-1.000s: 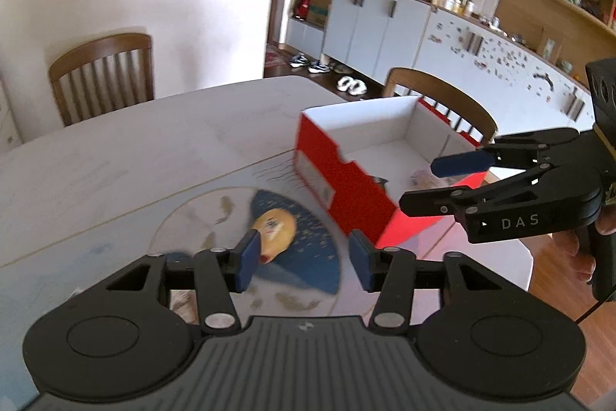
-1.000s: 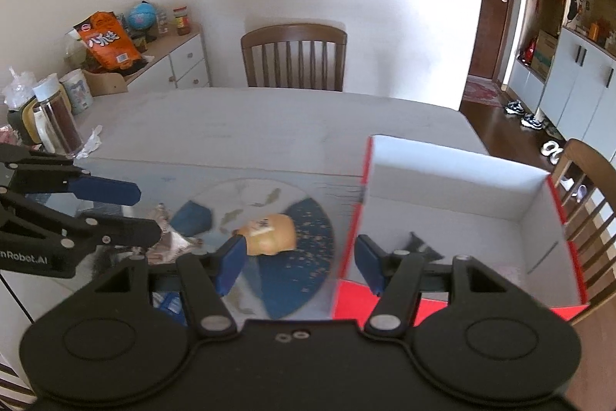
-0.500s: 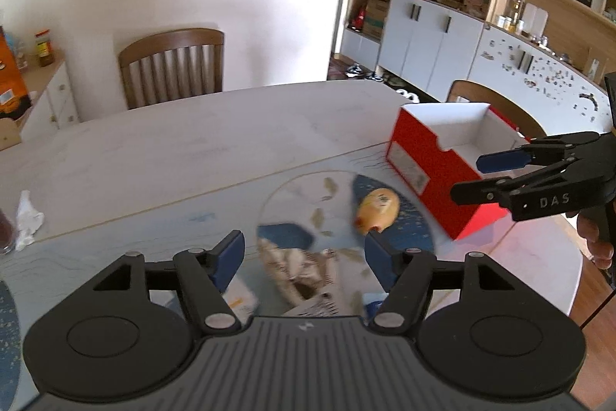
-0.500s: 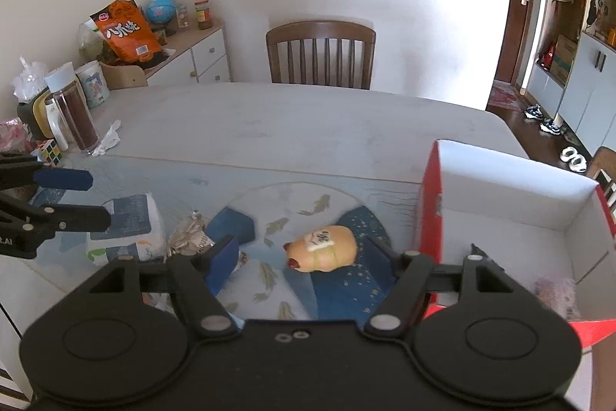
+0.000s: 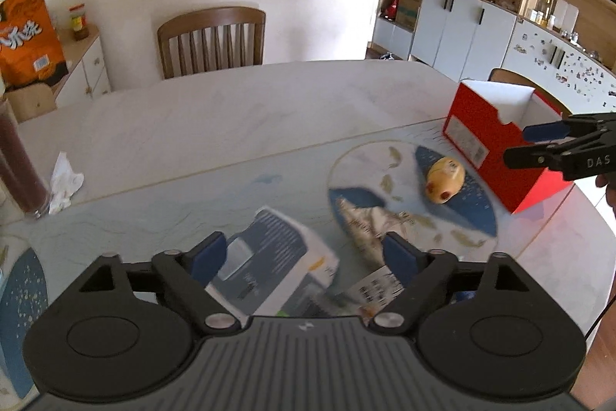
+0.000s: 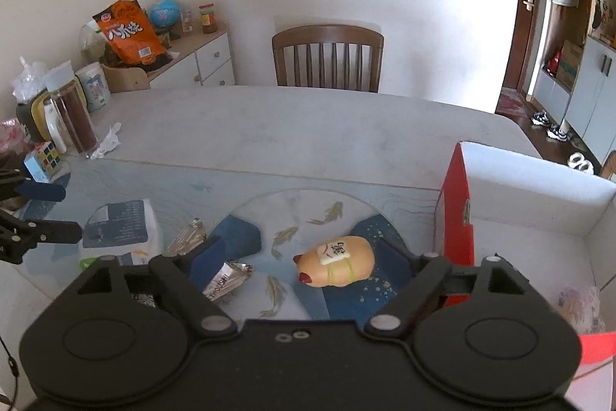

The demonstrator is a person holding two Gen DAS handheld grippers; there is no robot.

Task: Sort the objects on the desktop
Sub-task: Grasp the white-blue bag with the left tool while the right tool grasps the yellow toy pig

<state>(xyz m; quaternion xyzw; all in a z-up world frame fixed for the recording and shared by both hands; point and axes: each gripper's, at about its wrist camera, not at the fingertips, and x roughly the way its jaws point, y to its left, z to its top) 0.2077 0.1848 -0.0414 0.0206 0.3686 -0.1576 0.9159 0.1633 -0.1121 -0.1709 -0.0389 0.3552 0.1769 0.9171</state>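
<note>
My left gripper [image 5: 304,255] hangs low over the mat, jaws opening, with a blue-and-white tissue pack [image 5: 269,257] lying under and between its fingers, untouched. A crumpled foil wrapper [image 5: 369,226] lies just right of the pack. My right gripper [image 6: 308,264] is also opening; a yellow pig toy [image 6: 335,266] lies on the mat between its fingers, not gripped. The red box [image 6: 456,203] with a white inside stands open to the right of the toy. The left wrist view shows the toy [image 5: 444,176], the box [image 5: 489,145] and the right gripper [image 5: 518,145] at the right edge.
A brown-filled jar [image 6: 75,114], a crumpled tissue [image 6: 107,141] and a puzzle cube [image 6: 44,160] stand at the table's left. A wooden chair [image 6: 327,58] is behind the table. A pale soft item [image 6: 581,303] lies inside the box. The left gripper [image 6: 67,212] shows at the left edge.
Both grippers' jaws have spread wider. The left gripper swung left from the red box to over the tissue pack. The right gripper shifted left and down, so the pig toy now sits between its fingers.
</note>
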